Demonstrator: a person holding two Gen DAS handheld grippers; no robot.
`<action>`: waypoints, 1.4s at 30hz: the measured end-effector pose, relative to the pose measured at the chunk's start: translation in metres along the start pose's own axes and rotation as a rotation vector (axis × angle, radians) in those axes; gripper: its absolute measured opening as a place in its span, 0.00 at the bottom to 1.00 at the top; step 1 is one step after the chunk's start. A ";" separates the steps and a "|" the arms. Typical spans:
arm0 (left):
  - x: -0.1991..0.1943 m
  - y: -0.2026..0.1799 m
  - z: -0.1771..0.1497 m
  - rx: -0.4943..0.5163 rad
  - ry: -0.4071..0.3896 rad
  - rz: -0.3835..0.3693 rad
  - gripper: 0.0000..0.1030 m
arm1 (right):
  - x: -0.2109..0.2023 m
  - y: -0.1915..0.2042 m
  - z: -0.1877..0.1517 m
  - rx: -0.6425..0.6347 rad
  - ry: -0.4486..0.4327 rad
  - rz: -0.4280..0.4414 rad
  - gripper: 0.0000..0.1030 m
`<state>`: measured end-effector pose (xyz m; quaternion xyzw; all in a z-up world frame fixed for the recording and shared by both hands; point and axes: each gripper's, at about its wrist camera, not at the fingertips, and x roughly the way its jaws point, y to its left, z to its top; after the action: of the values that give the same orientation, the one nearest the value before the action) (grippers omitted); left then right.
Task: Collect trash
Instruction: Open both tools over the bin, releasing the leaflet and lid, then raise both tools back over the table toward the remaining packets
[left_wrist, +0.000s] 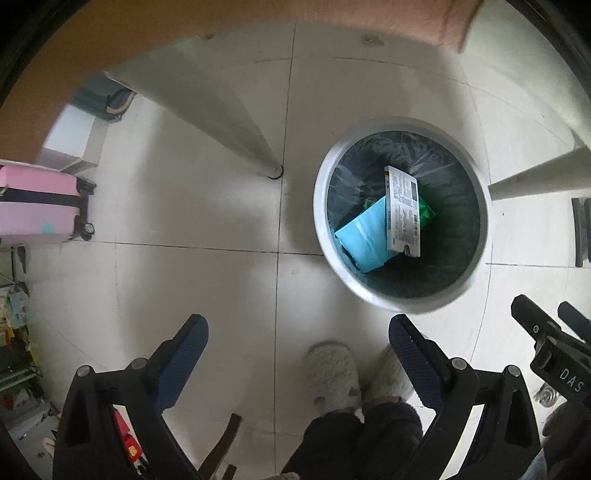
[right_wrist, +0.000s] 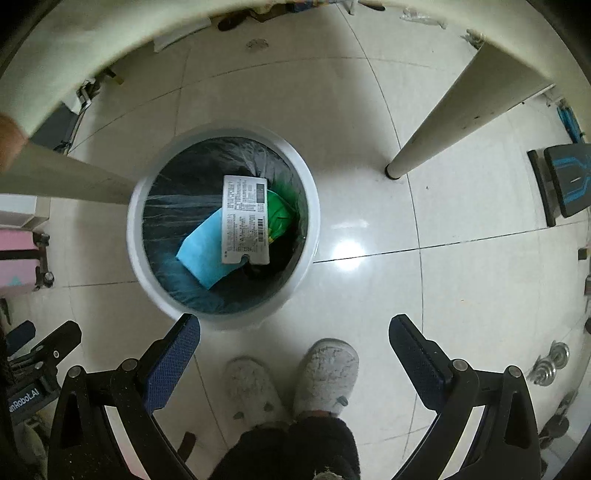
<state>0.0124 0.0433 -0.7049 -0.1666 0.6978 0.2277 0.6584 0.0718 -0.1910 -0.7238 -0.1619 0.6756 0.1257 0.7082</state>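
Observation:
A round white trash bin (left_wrist: 480, 258) (right_wrist: 136, 258) with a dark liner stands on the tiled floor below both grippers. Inside it lie a white printed carton (left_wrist: 402, 210) (right_wrist: 244, 221), a light blue packet (left_wrist: 364, 236) (right_wrist: 205, 254) and a green wrapper (left_wrist: 426, 208) (right_wrist: 279, 214). My left gripper (left_wrist: 298, 334) hangs open and empty, offset to the lower left of the bin. My right gripper (right_wrist: 294, 330) is also open and empty, just below and to the right of the bin. Each gripper shows at the edge of the other's view.
A person's two pale slippers (right_wrist: 291, 380) and dark trouser legs (left_wrist: 354, 439) stand beside the bin. White table legs (left_wrist: 236, 122) (right_wrist: 443, 122) rise to either side. A pink suitcase (left_wrist: 37, 206) is far left; dumbbell weights (right_wrist: 550, 363) and a dark bench (right_wrist: 565, 181) lie right.

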 end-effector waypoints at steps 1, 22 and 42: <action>-0.005 0.000 -0.003 0.001 -0.004 0.002 0.97 | -0.007 0.002 -0.002 -0.003 -0.005 -0.003 1.00; -0.232 0.025 -0.063 0.040 -0.118 -0.013 0.97 | -0.274 0.013 -0.064 -0.018 -0.113 0.006 1.00; -0.427 0.020 0.038 -0.029 -0.404 0.032 1.00 | -0.501 -0.046 0.036 0.102 -0.279 0.146 1.00</action>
<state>0.0671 0.0522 -0.2797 -0.1158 0.5506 0.2771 0.7789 0.0946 -0.1982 -0.2199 -0.0570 0.5860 0.1635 0.7916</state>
